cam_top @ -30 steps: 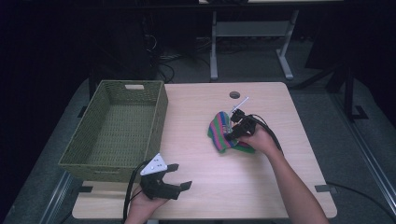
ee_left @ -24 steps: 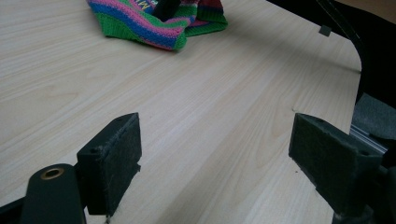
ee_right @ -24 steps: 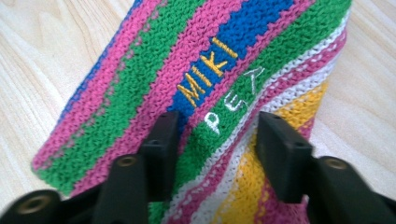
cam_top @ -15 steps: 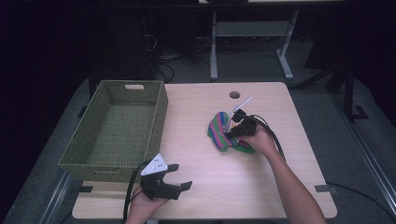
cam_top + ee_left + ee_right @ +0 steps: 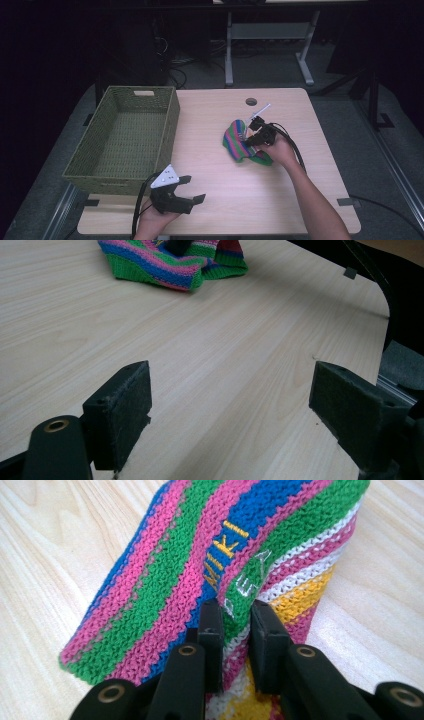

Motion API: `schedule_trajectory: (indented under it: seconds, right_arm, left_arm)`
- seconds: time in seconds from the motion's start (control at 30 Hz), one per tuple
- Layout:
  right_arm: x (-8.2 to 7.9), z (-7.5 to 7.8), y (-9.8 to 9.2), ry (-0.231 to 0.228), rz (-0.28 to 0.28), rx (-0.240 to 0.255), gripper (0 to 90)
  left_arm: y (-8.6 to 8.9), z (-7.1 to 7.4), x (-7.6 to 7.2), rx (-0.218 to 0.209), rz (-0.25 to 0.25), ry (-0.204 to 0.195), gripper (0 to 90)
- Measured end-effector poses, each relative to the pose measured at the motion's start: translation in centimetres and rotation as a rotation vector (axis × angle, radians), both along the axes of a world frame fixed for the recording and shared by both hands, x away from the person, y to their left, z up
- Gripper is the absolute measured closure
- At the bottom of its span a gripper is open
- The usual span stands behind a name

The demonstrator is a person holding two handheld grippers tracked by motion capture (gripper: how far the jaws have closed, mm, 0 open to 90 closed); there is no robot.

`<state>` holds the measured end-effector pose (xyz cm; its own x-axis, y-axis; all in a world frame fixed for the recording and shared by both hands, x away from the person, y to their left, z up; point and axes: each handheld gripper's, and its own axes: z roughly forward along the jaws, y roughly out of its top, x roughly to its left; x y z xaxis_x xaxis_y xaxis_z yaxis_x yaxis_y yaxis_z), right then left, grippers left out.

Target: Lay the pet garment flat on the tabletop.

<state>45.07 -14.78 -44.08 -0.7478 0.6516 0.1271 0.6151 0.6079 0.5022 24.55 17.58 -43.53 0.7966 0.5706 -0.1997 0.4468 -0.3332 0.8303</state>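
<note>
Right gripper (image 5: 253, 134): its jaws have just been closing and now pinch a fold of the knit cloth (image 5: 239, 145). In the right gripper view the fold sits tight between the two black pads (image 5: 212, 630).
Knit cloth: striped pink, green, blue, white and yellow. It lies on the table (image 5: 280, 195), right of the middle, with one part pulled up.
Left gripper (image 5: 190, 188): jaws wide apart, nothing between them. It sits low over the near edge of the table.
Basket (image 5: 85, 165): green, woven, on the left side of the table, well apart from the cloth.
</note>
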Motion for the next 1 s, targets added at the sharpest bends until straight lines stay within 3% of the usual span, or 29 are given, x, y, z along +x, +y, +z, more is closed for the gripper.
schedule_trajectory:
  seconds: [0.73,1.0]
  right_arm:
    - [-1.9,4.0,-1.9,-0.046,0.022,0.112,78.8]
    - [-2.7,5.2,-2.5,-0.035,0.034,0.149,78.8]
  left_arm:
    - [-0.4,-0.1,0.0,0.001,-0.003,0.002,16.8]
    - [-0.4,-0.1,0.0,-0.005,-0.001,0.002,16.8]
